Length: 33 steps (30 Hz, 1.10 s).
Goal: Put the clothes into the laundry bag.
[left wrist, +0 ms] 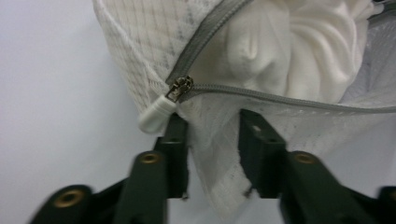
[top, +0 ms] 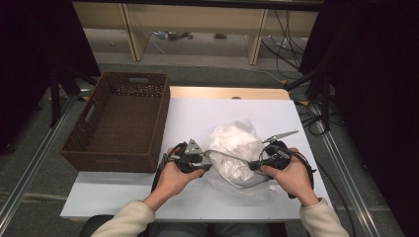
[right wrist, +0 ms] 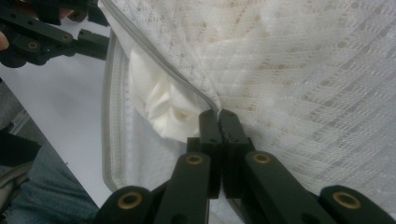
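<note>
Work in hand: opening the zipper of a white mesh laundry bag that lies on the tabletop at about 5 o'clock from the wicker basket.
Right tool: clamped tight on the bag's zipper edge.
Left tool: jaws apart, mesh fabric between them, not pressed; zipper pull just at 11 o'clock of them.
Done: zipper partly open, white cloth inside showing.
Left: judged, gripping the pull and running it farther.

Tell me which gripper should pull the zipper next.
Left, probably. The left gripper stands right beside the zipper pull, jaws open around mesh bag fabric. The right gripper is clamped on the bag's edge, anchoring it.
</note>
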{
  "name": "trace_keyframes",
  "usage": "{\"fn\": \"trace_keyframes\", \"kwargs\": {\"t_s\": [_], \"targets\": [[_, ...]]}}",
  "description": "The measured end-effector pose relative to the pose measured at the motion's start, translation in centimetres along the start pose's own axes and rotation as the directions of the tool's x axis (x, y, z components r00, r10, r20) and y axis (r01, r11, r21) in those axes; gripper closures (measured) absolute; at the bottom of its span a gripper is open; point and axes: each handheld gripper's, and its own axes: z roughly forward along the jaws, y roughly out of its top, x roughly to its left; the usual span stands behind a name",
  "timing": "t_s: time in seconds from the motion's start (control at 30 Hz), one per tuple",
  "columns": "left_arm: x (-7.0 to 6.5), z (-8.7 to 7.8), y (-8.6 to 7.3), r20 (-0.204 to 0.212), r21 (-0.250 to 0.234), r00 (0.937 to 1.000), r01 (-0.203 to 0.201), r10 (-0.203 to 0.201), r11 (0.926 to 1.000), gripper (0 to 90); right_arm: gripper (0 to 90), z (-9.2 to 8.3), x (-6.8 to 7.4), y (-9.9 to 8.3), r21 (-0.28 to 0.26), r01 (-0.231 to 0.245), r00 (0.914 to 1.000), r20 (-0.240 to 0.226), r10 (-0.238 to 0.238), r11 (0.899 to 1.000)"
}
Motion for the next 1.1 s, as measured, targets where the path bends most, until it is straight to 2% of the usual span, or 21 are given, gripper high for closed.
{"fn": "trace_keyframes", "kwargs": {"t_s": [0.03, 0.17, 0.23, 0.33, 0.37, 0.47, 0.53, 0.57, 0.63, 0.7, 0.77, 0.8, 0.83, 0.87, 0.93, 1.0, 1.07, 1.1], "targets": [[0.0, 0.0, 0.1, 0.006, -0.002, 0.9999, -0.014, 0.014, 0.9999, 70.1, 90.0, 0.0, 0.0, 0.0, 0.001, 0.001, 1.0000, -0.003, -0.001, 1.000], [-0.2, -0.6, 0.3, 0.017, 0.001, 0.9997, -0.016, 0.016, 0.9999, 87.7, 90.0, 0.0, -0.1, 0.0, 0.007, -0.011, 0.9999, 0.003, 0.011, 1.000], [-0.5, -0.8, 0.3, 0.029, -0.002, 0.9993, -0.023, 0.023, 0.9997, 88.5, 90.0, 0.0, -0.2, 0.0, 0.005, -0.005, 0.9999, 0.011, 0.005, 1.000], [-1.6, -1.5, 0.5, 0.031, -0.003, 0.9977, -0.060, 0.060, 0.9982, 88.6, 90.0, -0.1, -0.2, -0.1, 0.014, -0.035, 0.9988, 0.035, 0.034, 0.999], [-2.0, -1.6, 0.5, 0.039, -0.005, 0.9965, -0.074, 0.074, 0.9972, 88.6, 90.0, -0.1, -0.5, -0.1, 0.008, -0.015, 0.9991, 0.041, 0.014, 1.000], [-3.5, -1.9, 0.6, 0.066, -0.014, 0.9926, -0.101, 0.101, 0.9948, 88.6, 90.0, -0.3, -1.1, -0.1, 0.011, -0.043, 0.9972, 0.062, 0.043, 0.999], [-4.5, -1.9, 0.6, 0.087, -0.022, 0.9885, -0.123, 0.124, 0.9922, 88.4, 90.0, -0.5, -1.7, -0.1, 0.012, -0.035, 0.9964, 0.078, 0.034, 0.999], [-4.8, -1.9, 0.6, 0.090, -0.026, 0.9865, -0.135, 0.137, 0.9905, 88.4, 90.0, -0.6, -1.9, -0.2, 0.015, -0.049, 0.9955, 0.082, 0.048, 0.999], [-4.8, -1.9, 0.5, 0.058, -0.014, 0.9846, -0.164, 0.164, 0.9864, 88.1, 90.0, -0.6, -2.1, -0.3, 0.016, -0.065, 0.9945, 0.083, 0.063, 0.998], [-4.4, -1.9, 0.4, 0.047, -0.009, 0.9869, -0.154, 0.155, 0.9880, 88.0, 90.0, -0.6, -1.8, -0.3, 0.013, -0.064, 0.9938, 0.092, 0.062, 0.998], [-3.8, -2.1, 0.2, 0.009, 0.014, 0.9860, -0.167, 0.167, 0.9859, 88.1, 90.0, -0.6, -1.5, -0.3, 0.010, -0.042, 0.9965, 0.073, 0.041, 0.999], [-3.7, -2.1, 0.0, 0.009, 0.013, 0.9888, -0.149, 0.149, 0.9887, 88.1, 90.0, -0.5, -1.2, -0.3, -0.009, -0.045, 0.9953, 0.085, 0.046, 0.999], [-3.4, -2.2, -0.1, 0.017, 0.017, 0.9898, -0.141, 0.141, 0.9898, 87.9, 90.0, -0.6, -1.1, -0.2, 0.014, -0.038, 0.9962, 0.080, 0.036, 0.999], [-3.4, -2.2, -0.2, 0.018, 0.013, 0.9913, -0.131, 0.131, 0.9913, 87.7, 90.0, -0.6, -0.9, -0.2, 0.011, -0.037, 0.9963, 0.078, 0.036, 0.999], [-3.3, -2.3, -0.3, 0.010, 0.021, 0.9905, -0.137, 0.137, 0.9904, 86.6, 89.8, -0.5, -0.8, -0.2, 0.015, -0.029, 0.9966, 0.077, 0.027, 0.999], [-3.2, -2.2, -0.4, -0.001, 0.009, 0.9907, -0.136, 0.136, 0.9906, 84.7, 89.0, -0.6, -0.8, -0.2, 0.015, -0.032, 0.9967, 0.075, 0.030, 0.999], [-3.1, -2.2, -0.4, 0.000, -0.004, 0.9932, -0.116, 0.116, 0.9932, 81.4, 85.2, -0.6, -0.9, -0.2, 0.011, -0.035, 0.9973, 0.065, 0.034, 0.999], [-3.0, -2.2, -0.5, -0.001, -0.003, 0.9940, -0.109, 0.109, 0.9940, 79.6, 84.0, -0.8, -0.9, -0.2, 0.017, -0.037, 0.9966, 0.075, 0.035, 0.999]]}}
